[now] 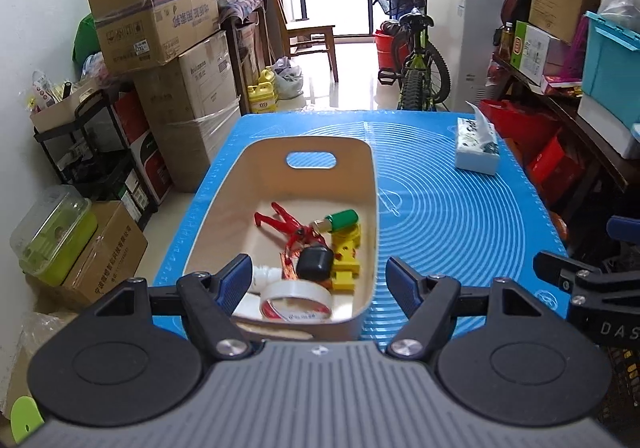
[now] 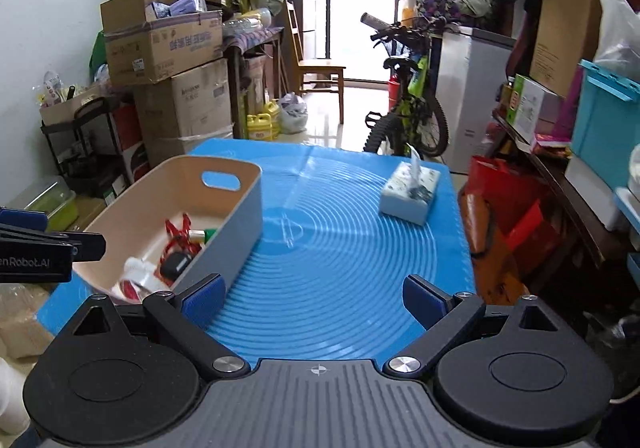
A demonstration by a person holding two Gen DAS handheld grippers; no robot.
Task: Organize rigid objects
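Bin (image 1: 362, 184), beige, handle cutout: sits on the blue mat (image 1: 460, 216), directly ahead of the left gripper (image 1: 316, 280) and ahead-left of the right gripper (image 2: 314, 298).
Contents: tape roll (image 1: 296, 298) nearest the left gripper; black case (image 1: 315, 263), yellow toy (image 1: 347, 258), red clamp (image 1: 286, 222), green bottle (image 1: 338, 220) beyond it.
Left gripper: jaws spread, nothing between them.
Right gripper: jaws spread wide, empty, over bare mat.
Tissue pack (image 2: 410, 192): ahead-right of both grippers, well apart from bin.
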